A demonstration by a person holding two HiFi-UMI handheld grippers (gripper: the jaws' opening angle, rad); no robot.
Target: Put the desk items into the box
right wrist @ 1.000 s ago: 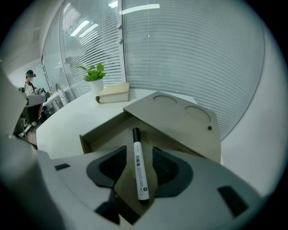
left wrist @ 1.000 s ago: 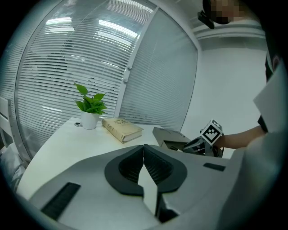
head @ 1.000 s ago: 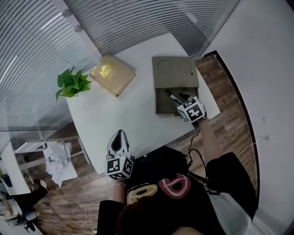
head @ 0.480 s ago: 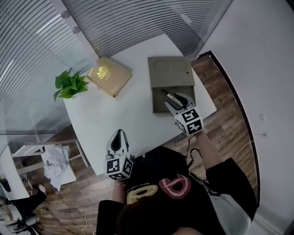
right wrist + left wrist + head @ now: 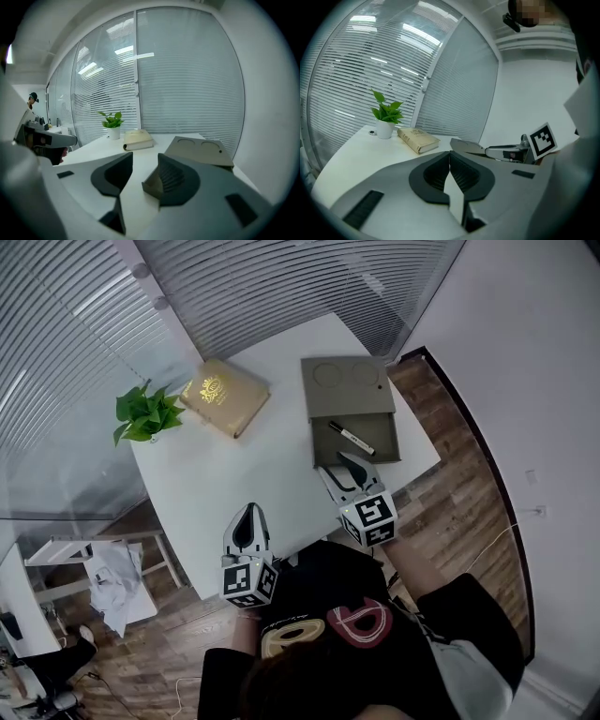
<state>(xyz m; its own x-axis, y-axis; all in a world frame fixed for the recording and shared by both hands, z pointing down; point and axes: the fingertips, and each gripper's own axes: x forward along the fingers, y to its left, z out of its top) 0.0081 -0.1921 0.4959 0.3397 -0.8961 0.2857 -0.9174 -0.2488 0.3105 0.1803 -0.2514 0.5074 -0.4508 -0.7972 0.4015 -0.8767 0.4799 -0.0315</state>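
Overhead view of white desk (image 5: 234, 474). Black-and-white marker pen (image 5: 351, 438) lies inside open olive-grey cardboard box (image 5: 390, 439), on desk's right side. Right gripper (image 5: 343, 471) hangs just short of box, jaws wide, having just been closing a bit, nothing btwn them. Left gripper (image 5: 248, 518) is pinched together, empty, near desk's front edge. Likely step: pen done, tan hardback book (image 5: 225, 396) next; needs long reach w/ wide jaws. Book's gold emblem is illegible; no other text readable.

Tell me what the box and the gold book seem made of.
The box: likely rigid cardboard, matte olive-grey; flat, dull, with two pressed circles on top. The book: probably paper pages under a shiny gold cover with a stamped emblem.
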